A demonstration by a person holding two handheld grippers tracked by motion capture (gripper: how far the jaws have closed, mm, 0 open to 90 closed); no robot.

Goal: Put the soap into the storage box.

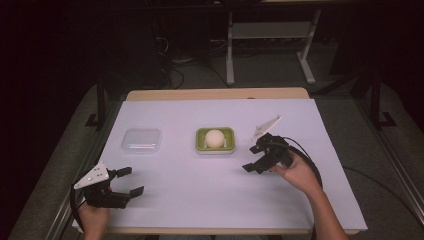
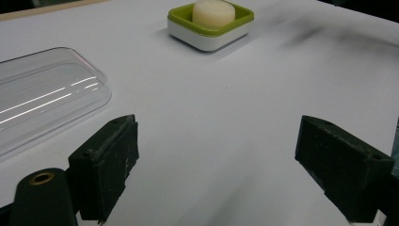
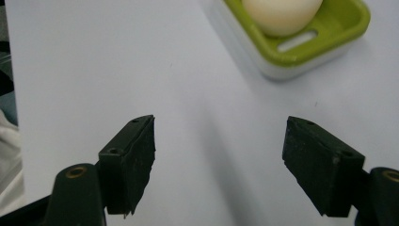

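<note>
Soap (image 1: 214, 138), a pale rounded bar, sits in a green-and-white soap dish (image 1: 227, 145) near the middle of the white surface (image 1: 200, 200), toward its far edge. A clear plastic lid (image 1: 142, 140) lies flat well to the left of the dish, apart from it.

The right gripper (image 1: 254, 167) hangs just beside the dish's right side, its jaws spread with nothing between them and pointing toward the near-left of the surface. In the right gripper view the dish (image 3: 329, 42) stands up and to the right of the jaws, so the gripper is not yet lined up on it. The left gripper (image 1: 129, 181) rests low near the near-left corner, jaws spread wide and empty, with the lid (image 2: 42, 99) just ahead on its left.

The step in hand looks like an approach to the soap. To do it well, the right hand should turn until both jaws straddle the bar across its narrower width, then come down from above so the pads clear the dish's raised rim. The jaws may need to spread a little more first. Close gently: soap is likely slippery and will dent, and a hard pinch on its curved flanks could squirt it out. Grip low on the sides, and lift straight up so the dish stays put.
</note>
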